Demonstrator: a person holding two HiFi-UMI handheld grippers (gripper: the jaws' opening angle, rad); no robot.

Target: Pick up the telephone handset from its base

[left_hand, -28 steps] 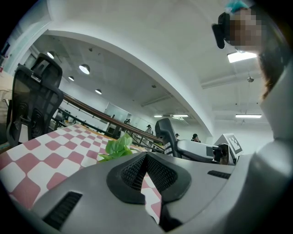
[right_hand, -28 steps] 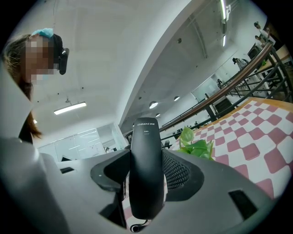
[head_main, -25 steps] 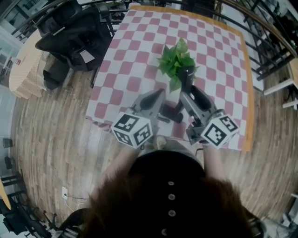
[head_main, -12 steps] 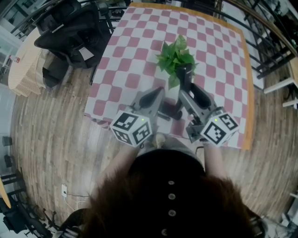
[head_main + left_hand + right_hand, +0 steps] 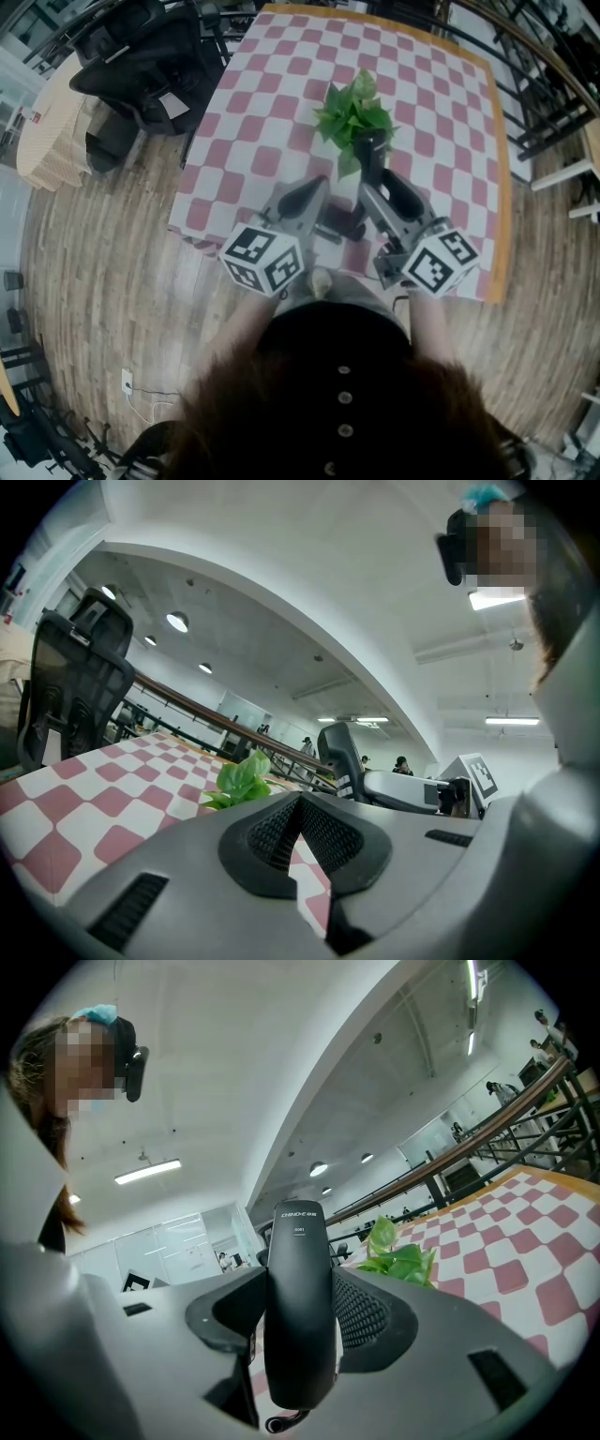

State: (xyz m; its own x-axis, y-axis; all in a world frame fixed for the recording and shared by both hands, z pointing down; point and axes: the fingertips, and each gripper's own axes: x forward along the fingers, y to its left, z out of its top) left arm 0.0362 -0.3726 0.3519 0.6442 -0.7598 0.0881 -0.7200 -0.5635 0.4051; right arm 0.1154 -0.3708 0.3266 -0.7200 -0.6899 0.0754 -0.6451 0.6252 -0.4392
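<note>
The right gripper (image 5: 300, 1283) has it. Its two fingers are clamped on the black telephone handset (image 5: 298, 1335), one ribbed pad pressing on each flank. The handset runs lengthwise between them. Its printed top end sticks out well past the fingertips, and its cord end (image 5: 274, 1423) hangs down at the root of the fingers.

In the head view, the handset (image 5: 372, 155) pokes forward out of the right gripper (image 5: 373, 180), and its far tip reaches the leaves of the green plant (image 5: 354, 117), just beyond the fingertips.

Over to the left gripper (image 5: 300, 803). Its fingers are closed tip to tip with nothing held, and only a sliver of the pink-and-white checked cloth (image 5: 103, 803) shows in the narrow slot behind the tips. Off to the right of those fingers, the handset (image 5: 339, 754) stands tall in the other gripper's grasp.

From the head camera, the left gripper (image 5: 314, 190) sits just beside the right one, both over the near edge of the cloth. Between the two sets of fingers lies a dark lump (image 5: 345, 225). It may be the telephone base, but it is too small and murky to say for sure.
</note>
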